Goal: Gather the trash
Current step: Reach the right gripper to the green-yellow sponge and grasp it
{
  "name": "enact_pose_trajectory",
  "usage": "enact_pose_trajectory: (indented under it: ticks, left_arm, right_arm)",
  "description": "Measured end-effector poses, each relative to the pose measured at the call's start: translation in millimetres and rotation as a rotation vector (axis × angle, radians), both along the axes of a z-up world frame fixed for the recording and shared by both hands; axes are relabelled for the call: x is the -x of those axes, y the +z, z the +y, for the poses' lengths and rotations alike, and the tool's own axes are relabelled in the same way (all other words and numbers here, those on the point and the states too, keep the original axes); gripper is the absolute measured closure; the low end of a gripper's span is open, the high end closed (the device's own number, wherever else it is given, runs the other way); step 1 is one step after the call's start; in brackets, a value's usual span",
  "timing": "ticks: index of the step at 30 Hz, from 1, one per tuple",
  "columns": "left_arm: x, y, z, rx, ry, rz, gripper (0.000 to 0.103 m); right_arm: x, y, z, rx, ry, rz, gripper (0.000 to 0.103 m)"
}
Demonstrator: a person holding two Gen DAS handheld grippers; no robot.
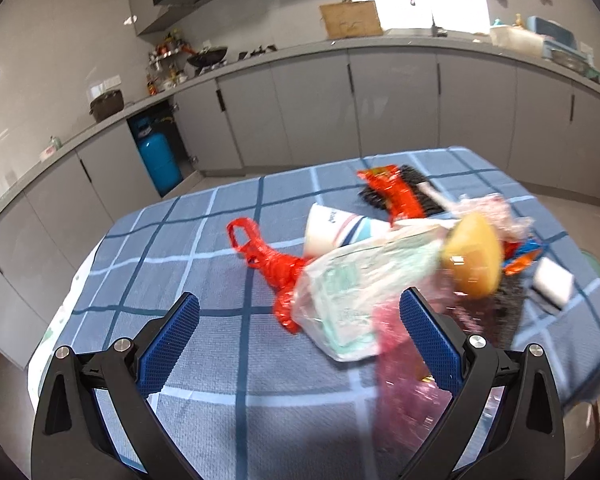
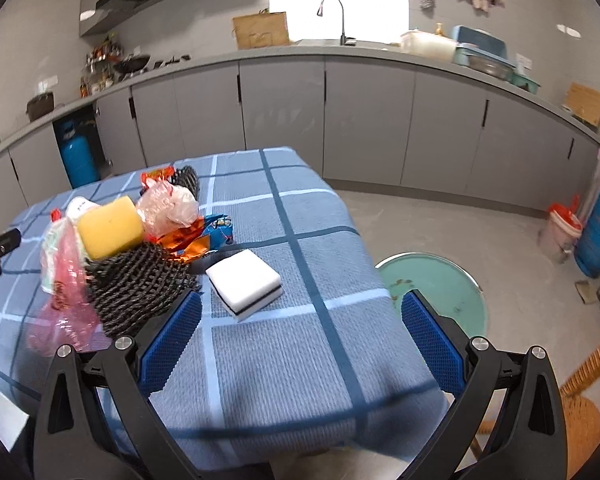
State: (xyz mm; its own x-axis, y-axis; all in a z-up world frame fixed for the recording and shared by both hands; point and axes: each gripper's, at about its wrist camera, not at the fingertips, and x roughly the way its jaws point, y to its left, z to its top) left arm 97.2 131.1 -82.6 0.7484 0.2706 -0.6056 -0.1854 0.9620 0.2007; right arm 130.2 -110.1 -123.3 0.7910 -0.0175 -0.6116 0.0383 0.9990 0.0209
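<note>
Trash pile: the litter sits heaped on the blue checked tablecloth [image 2: 300,240], gathered toward its left side in your right view, so one sweep should reach most of it.
Top of pile: a yellow sponge [image 2: 110,226] rests on black netting [image 2: 140,288], with a pink plastic bag [image 2: 66,304] draped near you.
Beside it: a white sponge [image 2: 244,280] lies just right of the heap, apart from it.
Far side: a red plastic bag [image 1: 268,268] and a paper cup [image 1: 332,230] (its print is too blurred to read).
Left gripper [image 1: 300,344]: jaws spread wide, empty, facing the pile.
Right gripper [image 2: 300,344]: likewise agape, holding nothing.
Likely destination: the lined bin [image 2: 562,232] on the far right floor.
</note>
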Motion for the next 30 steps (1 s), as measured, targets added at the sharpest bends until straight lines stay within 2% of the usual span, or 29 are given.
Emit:
enact_pose_trajectory:
  ticks: [10, 12, 16, 17, 18, 19, 20, 21, 22, 30]
  left_arm:
    - [-46.0, -27.5, 7.8, 0.026, -0.016, 0.061, 0.007]
    - [-54.8, -32.6, 5.6, 0.041, -0.032, 0.073, 0.019]
    - [-60.1, -38.9, 3.5, 0.063, -0.062, 0.083, 0.024]
    - [-59.9, -39.4, 3.0, 0.067, -0.065, 0.08, 0.036]
    - [-59.6, -40.8, 1.8, 0.073, -0.079, 0.083, 0.059]
    - [-61.4, -42.1, 1.4, 0.079, -0.089, 0.092, 0.067]
    - [-62.9, -42.6, 2.3, 0.09, -0.097, 0.097, 0.068]
    - [-61.3, -42.4, 1.4, 0.093, -0.108, 0.088, 0.086]
    - [-59.9, -41.8, 0.2, 0.077, -0.109, 0.081, 0.096]
    - [-43.4, -20.7, 11.3, 0.096, -0.118, 0.011, 0.101]
  right_arm:
    - [-51.6, -23.9, 11.0, 0.013, 0.034, 0.052, 0.005]
    - [-57.4, -25.9, 12.5, 0.02, 0.036, 0.057, 0.005]
    - [-65.0, -27.0, 16.6, 0.02, 0.043, 0.068, 0.005]
    - [-65.0, -24.5, 18.7, 0.017, 0.048, 0.061, 0.005]
    - [-63.7, -21.7, 20.7, 0.015, 0.056, 0.052, 0.005]
    - [-63.5, -17.1, 26.5, 0.018, 0.074, 0.035, 0.005]
    - [-63.9, -13.3, 32.4, 0.022, 0.093, 0.026, 0.005]
    - [-64.7, -9.6, 38.9, 0.02, 0.113, 0.019, 0.005]
    - [-65.7, -7.3, 43.5, 0.019, 0.125, 0.014, 0.005]
    - [-76.3, 11.7, 85.4, -0.04, 0.247, 0.008, 0.005]
